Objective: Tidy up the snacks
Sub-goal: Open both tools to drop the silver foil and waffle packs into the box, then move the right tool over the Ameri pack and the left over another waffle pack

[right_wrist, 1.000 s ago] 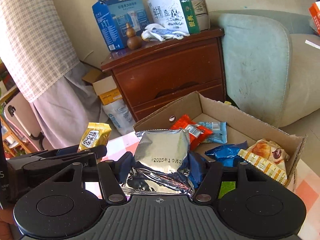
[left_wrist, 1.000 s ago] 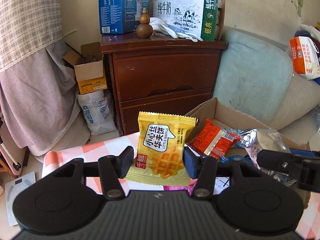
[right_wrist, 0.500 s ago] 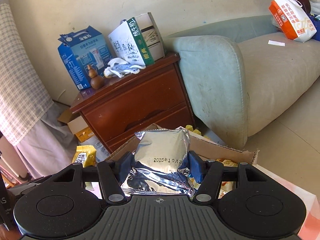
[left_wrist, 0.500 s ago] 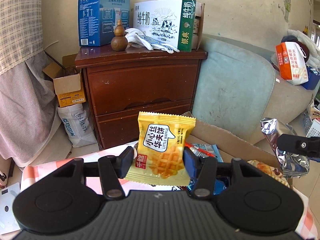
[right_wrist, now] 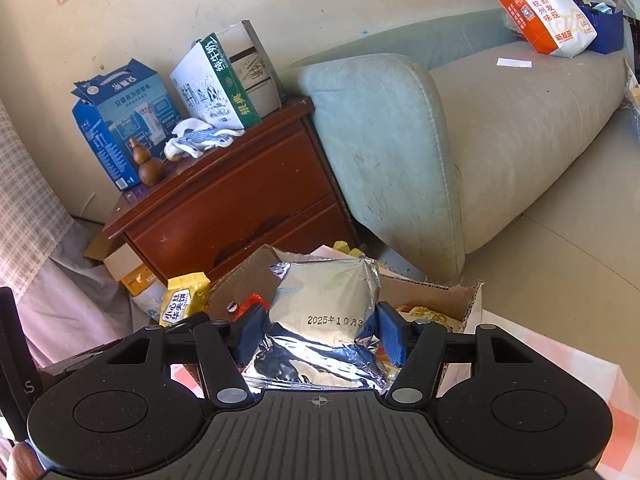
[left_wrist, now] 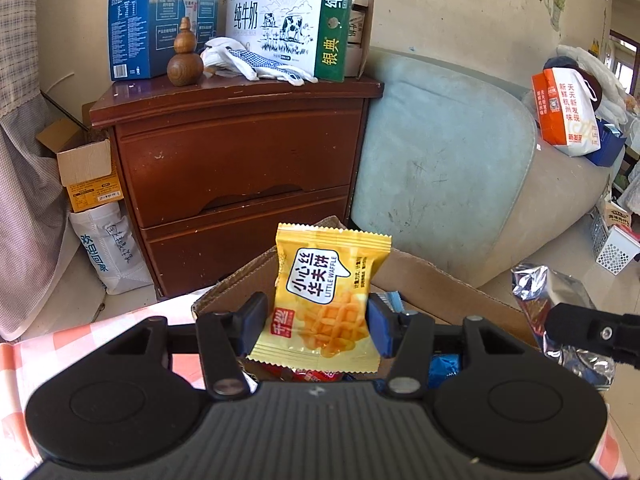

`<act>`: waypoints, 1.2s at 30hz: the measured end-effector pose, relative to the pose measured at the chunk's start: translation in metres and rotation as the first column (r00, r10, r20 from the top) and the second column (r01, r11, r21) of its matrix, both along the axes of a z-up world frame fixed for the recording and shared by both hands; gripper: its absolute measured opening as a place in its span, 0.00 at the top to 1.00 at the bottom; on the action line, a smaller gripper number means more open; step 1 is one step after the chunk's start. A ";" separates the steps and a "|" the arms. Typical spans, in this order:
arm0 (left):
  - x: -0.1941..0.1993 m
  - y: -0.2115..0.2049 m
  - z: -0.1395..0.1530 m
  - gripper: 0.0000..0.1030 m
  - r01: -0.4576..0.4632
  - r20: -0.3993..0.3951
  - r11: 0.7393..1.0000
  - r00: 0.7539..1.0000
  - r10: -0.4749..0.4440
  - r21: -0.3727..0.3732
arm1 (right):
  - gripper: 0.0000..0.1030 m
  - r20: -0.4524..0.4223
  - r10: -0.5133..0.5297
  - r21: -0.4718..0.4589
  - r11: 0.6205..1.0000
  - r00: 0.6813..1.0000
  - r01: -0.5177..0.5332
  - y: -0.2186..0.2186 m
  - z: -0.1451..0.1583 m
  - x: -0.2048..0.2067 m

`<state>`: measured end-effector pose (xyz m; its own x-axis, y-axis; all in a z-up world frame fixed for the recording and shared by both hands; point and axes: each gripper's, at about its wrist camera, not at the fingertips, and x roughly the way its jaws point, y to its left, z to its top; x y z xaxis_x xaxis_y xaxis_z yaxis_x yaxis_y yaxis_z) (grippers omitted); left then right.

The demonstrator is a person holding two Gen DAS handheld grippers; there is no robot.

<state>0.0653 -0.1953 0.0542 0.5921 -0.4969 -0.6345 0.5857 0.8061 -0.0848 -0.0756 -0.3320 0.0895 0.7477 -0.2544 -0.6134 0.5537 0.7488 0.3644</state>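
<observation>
While both my hands have swung toward the sofa, my left gripper (left_wrist: 317, 322) pinches the yellow waffle packet (left_wrist: 328, 296) and my right gripper (right_wrist: 318, 330) pinches the foil packet (right_wrist: 326, 308), both above the cardboard snack box (left_wrist: 448, 288), probably ready for dropping in.

Past my tools I see a dark reddish-brown wooden two-drawer nightstand (left_wrist: 240, 168) against the cream wall, a pale blue-green cushioned sofa arm (left_wrist: 440, 168) touching its right side. On its top stand a blue cardboard carry box (left_wrist: 160, 20), a white-and-green milk carton case with a cow drawing (left_wrist: 288, 24), a small brown wooden gourd (left_wrist: 185, 60) and white dotted work gloves (left_wrist: 252, 62). I also make out an orange-and-white shopping bag (right_wrist: 546, 12) on the sofa seat, and an open small cardboard box (left_wrist: 86, 172) above a white printed sack (left_wrist: 108, 248) left of the nightstand.
</observation>
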 end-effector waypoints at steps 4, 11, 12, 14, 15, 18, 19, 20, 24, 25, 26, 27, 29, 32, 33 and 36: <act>0.002 -0.006 -0.008 0.38 0.003 -0.026 1.000 1.000 -0.003 -0.015 | 0.38 -0.023 -0.026 0.018 0.999 0.999 0.027 -0.005 -0.010 0.006; -0.007 0.005 0.005 0.18 -0.017 -0.009 1.000 1.000 0.017 -0.026 | 0.29 -0.015 -0.043 0.040 0.998 0.999 0.043 -0.010 -0.010 0.000; -0.008 0.009 0.008 0.15 -0.025 -0.012 0.999 1.000 0.025 -0.029 | 0.29 -0.014 -0.037 0.038 0.999 0.999 0.038 -0.009 -0.008 0.000; -0.009 0.019 0.013 0.14 -0.037 -0.017 0.999 0.999 0.037 -0.029 | 0.29 -0.015 -0.022 0.036 0.999 1.000 0.023 -0.006 -0.007 0.000; -0.009 0.024 0.015 0.14 -0.045 -0.018 0.999 0.999 0.045 -0.027 | 0.29 -0.015 -0.014 0.035 0.999 1.000 0.015 -0.005 -0.007 0.000; -0.012 0.039 0.018 0.14 -0.064 -0.016 0.998 0.998 0.064 -0.008 | 0.29 -0.016 0.024 0.026 0.999 1.000 -0.024 0.003 -0.004 0.000; -0.013 0.044 0.018 0.14 -0.070 -0.016 0.998 0.997 0.070 -0.002 | 0.29 -0.017 0.036 0.023 0.999 0.999 -0.035 0.005 -0.004 0.001; -0.014 0.051 0.018 0.13 -0.078 -0.018 0.997 0.997 0.079 0.005 | 0.29 -0.020 0.054 0.020 0.998 0.998 -0.053 0.009 -0.003 0.002; -0.017 0.074 0.016 0.13 -0.104 -0.053 0.994 0.993 0.105 0.018 | 0.28 -0.035 0.117 0.010 0.993 0.993 -0.116 0.024 -0.002 0.002; -0.018 0.079 0.015 0.13 -0.108 -0.063 0.994 0.992 0.109 0.017 | 0.28 -0.038 0.136 0.006 0.991 0.990 -0.136 0.028 -0.001 0.001; -0.019 0.085 0.014 0.13 -0.113 -0.070 0.993 0.991 0.114 0.019 | 0.26 -0.043 0.159 0.004 0.987 0.986 -0.159 0.034 -0.001 0.001; -0.021 0.091 0.013 0.13 -0.119 -0.075 0.993 0.990 0.120 0.025 | 0.26 -0.047 0.174 0.007 0.985 0.984 -0.174 0.037 -0.001 0.001; -0.025 0.101 0.010 0.13 -0.131 -0.078 0.991 0.988 0.134 0.041 | 0.26 -0.057 0.203 0.016 0.979 0.978 -0.202 0.045 -0.001 0.001; -0.028 0.117 0.007 0.13 -0.139 -0.092 0.989 0.985 0.144 0.059 | 0.26 -0.078 0.251 0.025 0.968 0.965 -0.250 0.057 -0.002 -0.001; -0.031 0.124 0.005 0.13 -0.145 -0.099 0.988 0.984 0.150 0.061 | 0.26 -0.085 0.269 0.029 0.963 0.959 -0.267 0.061 -0.002 -0.001; -0.033 0.142 0.001 0.13 -0.158 -0.125 0.985 0.978 0.165 0.066 | 0.26 -0.100 0.319 0.048 0.948 0.942 -0.315 0.073 -0.005 -0.003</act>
<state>0.0321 -0.0529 0.0551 0.5728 -0.3635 -0.7346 0.4346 0.8946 -0.1039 -0.0789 -0.2592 0.0847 0.7173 0.0057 -0.6968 0.3258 0.8812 0.3426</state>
